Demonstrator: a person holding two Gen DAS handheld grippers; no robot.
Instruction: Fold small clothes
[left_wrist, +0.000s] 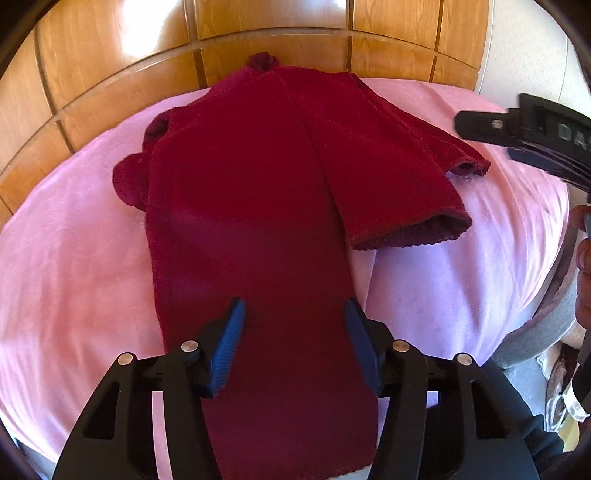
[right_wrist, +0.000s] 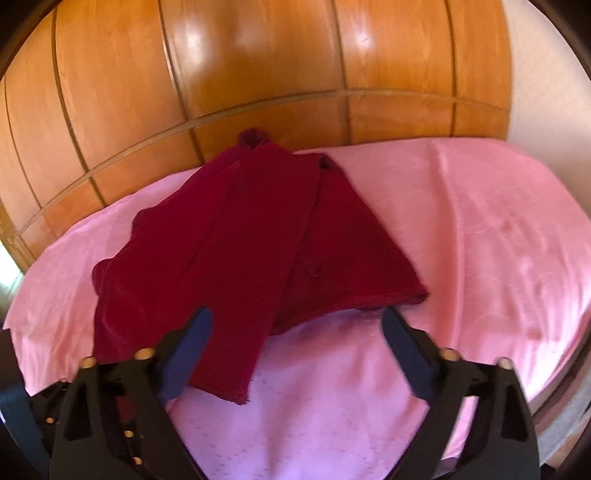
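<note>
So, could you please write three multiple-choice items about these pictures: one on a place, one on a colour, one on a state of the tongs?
1. Where does the garment lie?
A. on the pink cover
B. on a bare wooden floor
C. in a basket

2. What colour is the garment?
A. blue
B. dark red
C. white

3. How do the left tongs stand?
A. shut on the cloth
B. open above the cloth
C. out of view

Key:
1 A, the pink cover shows all around it.
2 B, both views show dark red.
3 B, the fingers stand apart with cloth seen between.
</note>
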